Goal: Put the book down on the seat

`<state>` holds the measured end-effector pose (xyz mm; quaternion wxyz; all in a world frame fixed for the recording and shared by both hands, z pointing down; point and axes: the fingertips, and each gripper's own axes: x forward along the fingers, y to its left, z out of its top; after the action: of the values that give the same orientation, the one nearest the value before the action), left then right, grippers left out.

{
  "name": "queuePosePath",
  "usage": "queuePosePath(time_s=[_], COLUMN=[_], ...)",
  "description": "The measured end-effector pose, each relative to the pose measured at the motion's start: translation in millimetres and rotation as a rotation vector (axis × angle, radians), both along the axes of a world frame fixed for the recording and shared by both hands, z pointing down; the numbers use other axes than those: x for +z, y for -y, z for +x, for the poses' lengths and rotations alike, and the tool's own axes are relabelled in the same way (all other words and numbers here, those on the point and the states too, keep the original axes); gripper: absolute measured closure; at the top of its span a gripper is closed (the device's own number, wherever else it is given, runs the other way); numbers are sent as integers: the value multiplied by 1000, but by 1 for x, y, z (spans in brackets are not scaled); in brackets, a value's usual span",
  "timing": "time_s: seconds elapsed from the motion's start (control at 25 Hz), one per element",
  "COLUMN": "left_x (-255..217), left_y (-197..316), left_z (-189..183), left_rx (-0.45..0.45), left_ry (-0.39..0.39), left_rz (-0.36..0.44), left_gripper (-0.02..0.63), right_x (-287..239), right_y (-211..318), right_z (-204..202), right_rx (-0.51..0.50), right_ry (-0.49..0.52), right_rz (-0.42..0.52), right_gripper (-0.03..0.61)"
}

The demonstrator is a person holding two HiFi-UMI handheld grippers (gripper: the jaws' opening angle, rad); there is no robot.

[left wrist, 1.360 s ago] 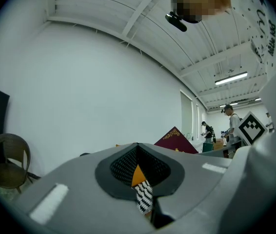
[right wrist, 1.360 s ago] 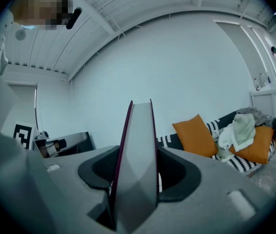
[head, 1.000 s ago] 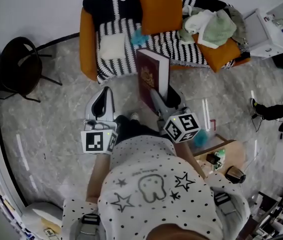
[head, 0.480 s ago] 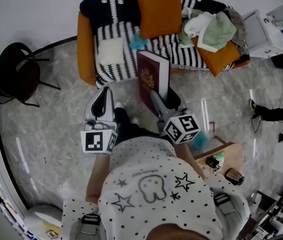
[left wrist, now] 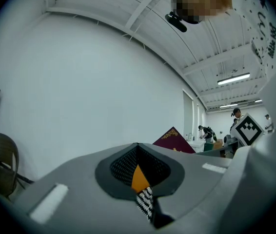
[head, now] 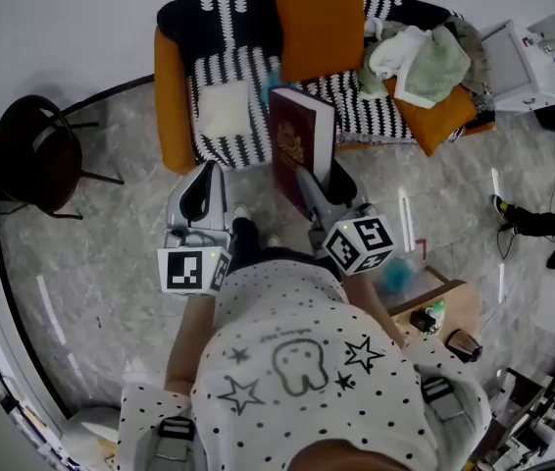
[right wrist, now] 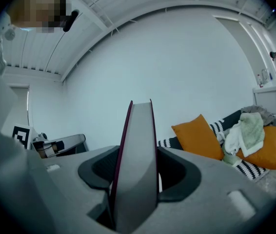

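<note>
Book (head: 302,145) clamped upright in right gripper (head: 309,184), left gripper (head: 202,177) closed empty, cushions (head: 315,18) on seat (head: 248,72)

The sofa (head: 173,96), orange-armed under a black-and-white striped cover (head: 248,67), stands on grey marbled floor (head: 91,234), with a black chair (head: 27,155) on the same floor well to its left. On the seat: a pale square pad (head: 226,108) at left and an orange cushion (head: 315,18) propped at centre. At right, a heap of pale cloths (head: 420,57) lies against a second orange cushion (head: 434,121).
</note>
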<state>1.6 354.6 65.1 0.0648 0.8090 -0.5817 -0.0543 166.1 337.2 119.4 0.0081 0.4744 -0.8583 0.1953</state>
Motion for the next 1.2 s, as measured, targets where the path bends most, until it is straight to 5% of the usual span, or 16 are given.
queuePosePath(time_s=[0.52, 1.2], left_x=[4, 15], left_y=[28, 64], left_z=[-15, -41], left_rx=[60, 3], left_ry=[4, -26], left_rz=[5, -16], left_gripper=[612, 612], right_x=[-1, 0], right_y=[24, 68], right_z=[-21, -45], right_rx=[43, 2], right_ry=[22, 15], right_rz=[17, -2], right_gripper=[356, 354])
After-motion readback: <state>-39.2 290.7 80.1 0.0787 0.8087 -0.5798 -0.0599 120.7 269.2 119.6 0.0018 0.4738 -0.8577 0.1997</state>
